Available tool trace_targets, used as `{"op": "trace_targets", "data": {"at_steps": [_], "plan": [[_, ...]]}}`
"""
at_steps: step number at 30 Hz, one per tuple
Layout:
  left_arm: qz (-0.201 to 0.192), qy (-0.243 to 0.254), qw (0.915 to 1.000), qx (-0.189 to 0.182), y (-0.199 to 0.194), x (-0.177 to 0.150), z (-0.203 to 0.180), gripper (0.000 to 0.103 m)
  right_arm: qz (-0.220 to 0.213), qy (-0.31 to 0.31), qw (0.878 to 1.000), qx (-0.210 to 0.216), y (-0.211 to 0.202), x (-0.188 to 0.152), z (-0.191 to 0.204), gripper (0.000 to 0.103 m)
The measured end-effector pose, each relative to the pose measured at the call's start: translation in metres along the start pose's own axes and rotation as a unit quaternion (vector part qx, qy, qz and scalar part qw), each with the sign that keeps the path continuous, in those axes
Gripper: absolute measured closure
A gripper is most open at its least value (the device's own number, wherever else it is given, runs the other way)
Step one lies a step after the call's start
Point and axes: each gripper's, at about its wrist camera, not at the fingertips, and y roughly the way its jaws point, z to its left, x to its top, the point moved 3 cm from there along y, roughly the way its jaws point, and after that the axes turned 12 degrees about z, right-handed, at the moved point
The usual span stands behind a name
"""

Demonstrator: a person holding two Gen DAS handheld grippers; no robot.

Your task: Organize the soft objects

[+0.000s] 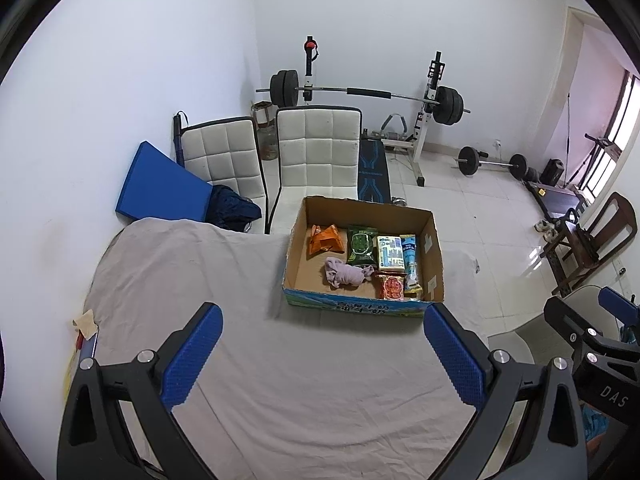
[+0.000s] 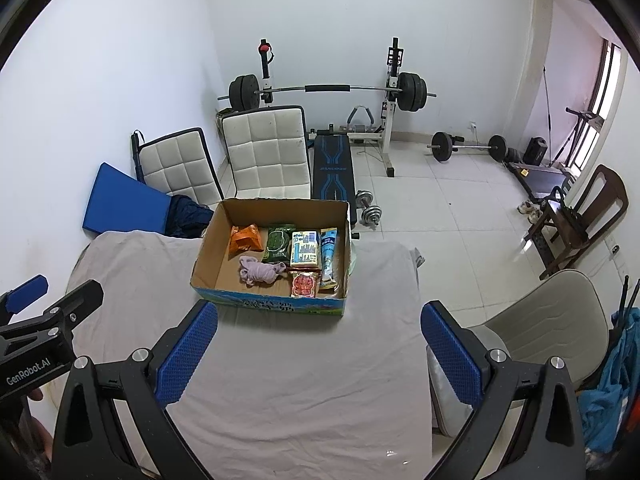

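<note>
left wrist view: the left hand-held gripper point(image 1: 322, 354) hangs with its blue pads wide apart and nothing between them, above the bare near part of the cloth-covered counter point(image 1: 192, 280). the right hand-held gripper point(image 2: 318, 350) is spread the same way, empty. a cardboard box point(image 1: 298, 224) sits toward the counter's far right corner, holding a crumpled pink cloth point(image 1: 346, 274) and several snack packets point(image 1: 362, 245).
</note>
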Motion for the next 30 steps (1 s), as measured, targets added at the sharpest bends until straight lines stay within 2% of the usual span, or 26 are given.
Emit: {"op": "trace_targets", "data": {"at_steps": [9,30], "plan": [[0.006,-0.002,1.0,0.006,0.004,-0.0027,-0.0004,0.0,-0.009,-0.013,1.0,-0.011,-0.0025,0.0016,-0.0019,0.0],[0.01,-0.004,0.9999,0.014,0.0077,-0.0047,0.0002,0.0,-0.009,-0.026,1.0,-0.004,-0.0024,0.005,-0.0014,0.0]]}}
